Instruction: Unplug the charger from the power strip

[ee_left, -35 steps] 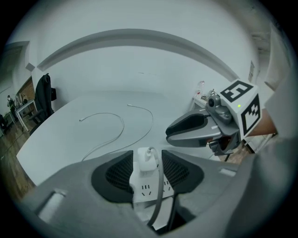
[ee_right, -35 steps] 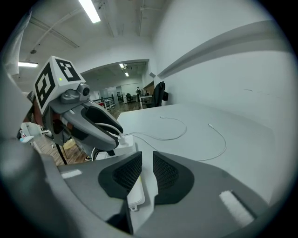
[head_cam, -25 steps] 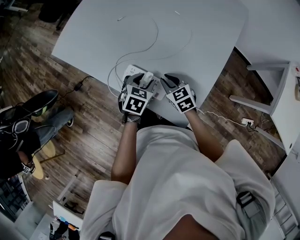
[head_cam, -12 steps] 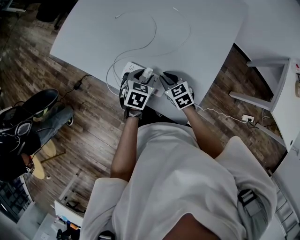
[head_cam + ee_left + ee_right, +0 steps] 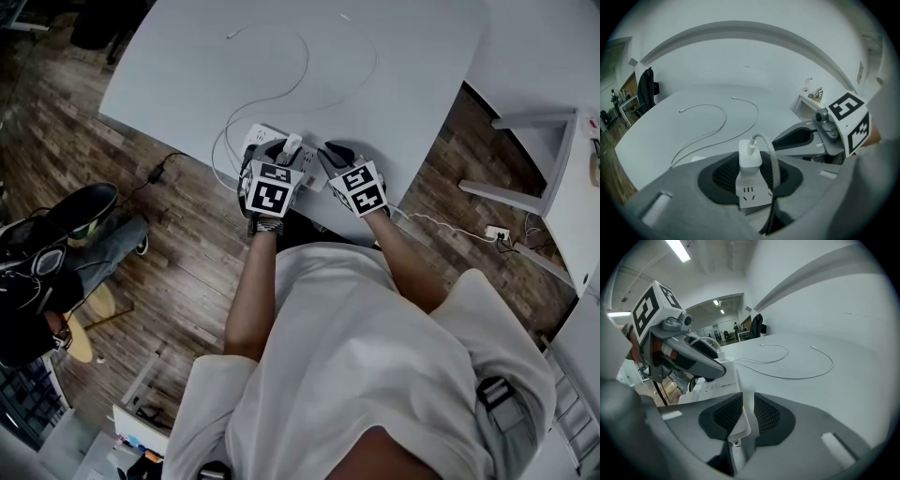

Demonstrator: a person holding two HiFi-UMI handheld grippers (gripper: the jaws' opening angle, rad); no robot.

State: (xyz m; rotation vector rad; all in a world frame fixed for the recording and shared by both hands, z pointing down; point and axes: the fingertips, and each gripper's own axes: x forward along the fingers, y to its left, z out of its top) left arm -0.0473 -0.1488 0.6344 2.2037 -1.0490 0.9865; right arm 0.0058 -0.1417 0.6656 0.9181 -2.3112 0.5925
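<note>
Head view — left claw (image 5: 281,159) tilts down — jaws just closing on charger (image 5: 293,144)

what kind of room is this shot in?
Probably an open office or lab workspace: a big white table on a wood-plank floor, ceiling strip lights, and a dark chair at the table's far edge.

A white table (image 5: 394,75) spreads beneath and beyond the fingers (image 5: 336,156), with dark wood-plank floor (image 5: 187,244) to either side of them. To their right stands another white desk (image 5: 562,202); far ahead are a dark chair (image 5: 645,86) and white walls (image 5: 740,61), with strip lights (image 5: 677,249) overhead
</note>
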